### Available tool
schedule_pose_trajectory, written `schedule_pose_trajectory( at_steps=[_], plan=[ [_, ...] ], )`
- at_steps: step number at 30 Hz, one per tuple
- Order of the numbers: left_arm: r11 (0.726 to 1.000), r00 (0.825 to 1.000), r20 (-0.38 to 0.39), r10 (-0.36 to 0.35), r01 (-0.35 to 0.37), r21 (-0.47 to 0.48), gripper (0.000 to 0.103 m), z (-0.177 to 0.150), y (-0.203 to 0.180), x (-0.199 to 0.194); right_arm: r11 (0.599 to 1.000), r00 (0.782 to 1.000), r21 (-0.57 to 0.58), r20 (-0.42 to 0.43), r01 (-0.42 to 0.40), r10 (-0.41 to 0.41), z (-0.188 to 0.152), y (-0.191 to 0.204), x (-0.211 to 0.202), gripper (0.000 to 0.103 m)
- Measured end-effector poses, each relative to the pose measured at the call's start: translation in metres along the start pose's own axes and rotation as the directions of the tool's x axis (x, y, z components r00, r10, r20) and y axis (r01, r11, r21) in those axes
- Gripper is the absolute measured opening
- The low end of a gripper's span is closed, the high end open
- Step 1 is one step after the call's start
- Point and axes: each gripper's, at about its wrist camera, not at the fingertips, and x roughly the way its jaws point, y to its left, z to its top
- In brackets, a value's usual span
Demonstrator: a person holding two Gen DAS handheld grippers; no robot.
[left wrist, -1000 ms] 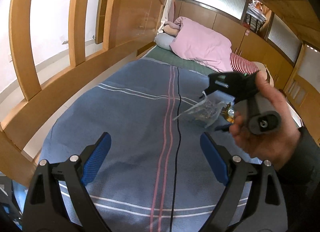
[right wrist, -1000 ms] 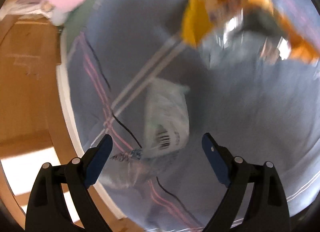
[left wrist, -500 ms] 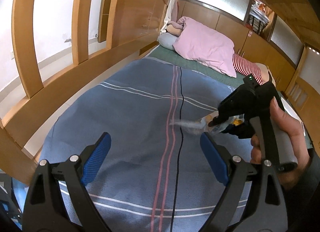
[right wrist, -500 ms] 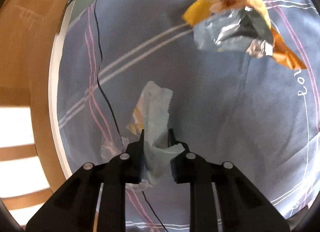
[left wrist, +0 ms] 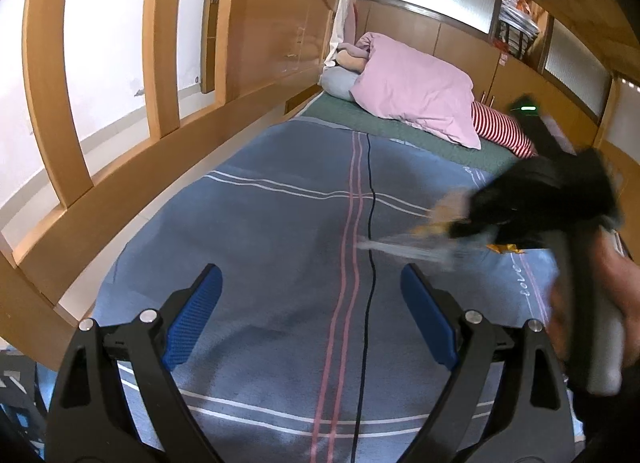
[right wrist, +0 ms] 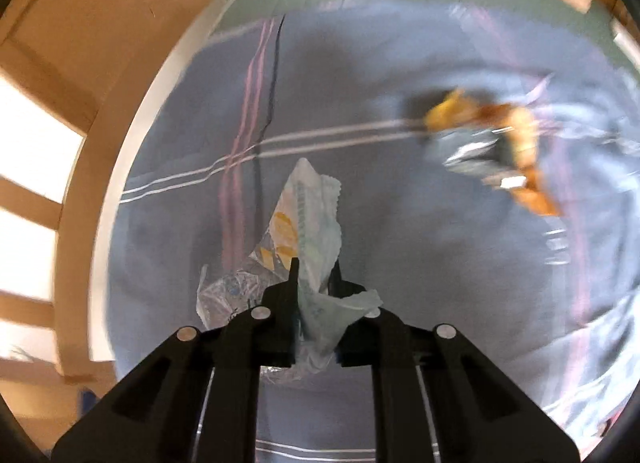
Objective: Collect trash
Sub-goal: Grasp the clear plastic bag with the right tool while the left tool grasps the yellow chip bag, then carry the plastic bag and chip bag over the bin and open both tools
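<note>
My right gripper is shut on a pale plastic wrapper with orange print, held above the blue striped blanket. A clear crinkled wrapper hangs just left of the jaws. An orange and silver foil bag lies on the blanket to the far right, blurred. In the left wrist view the right gripper shows blurred at the right with the wrapper trailing from it. My left gripper is open and empty above the blanket.
A pink pillow and a red striped cushion lie at the bed's far end. A wooden railing runs along the left side of the bed. Wooden cabinets line the back wall.
My right gripper closed on the pale wrapper and lifted it off the blanket, swinging so the foil bag drifts to the right. The left gripper stayed still and open.
</note>
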Motion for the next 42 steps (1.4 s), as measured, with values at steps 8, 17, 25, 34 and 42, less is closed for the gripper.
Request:
schedule_pose_trajectory(
  at_steps=[8,17,25,34,42],
  plan=[
    [0.985,0.996,-0.042,-0.079,0.084,0.153,0.09,-0.001,-0.049,0.014,0.977,0.954,0.151,0.235,0.151,-0.184,-0.086,-0.124,-0.08,0.014],
    [0.917,0.962,-0.111,-0.248,0.27,0.292,0.09,0.027,-0.171,0.094,0.943,0.936,0.328,0.315,0.05,-0.159,-0.138,-0.207,-0.108,0.014],
    [0.918,0.962,-0.179,-0.208,0.255,0.305,0.09,0.04,-0.248,0.165,0.953,0.906,0.304,0.407,-0.014,-0.117,-0.151,-0.214,-0.13,0.014],
    [0.924,0.951,-0.274,-0.142,0.226,0.308,0.021,0.022,-0.285,0.215,0.947,0.896,0.313,0.436,-0.067,-0.081,-0.154,-0.225,-0.136,0.014],
    [0.918,0.98,-0.134,-0.148,0.187,0.351,0.012,0.028,-0.272,0.158,0.942,0.88,0.325,0.468,-0.081,-0.086,-0.156,-0.225,-0.14,0.014]
  ],
)
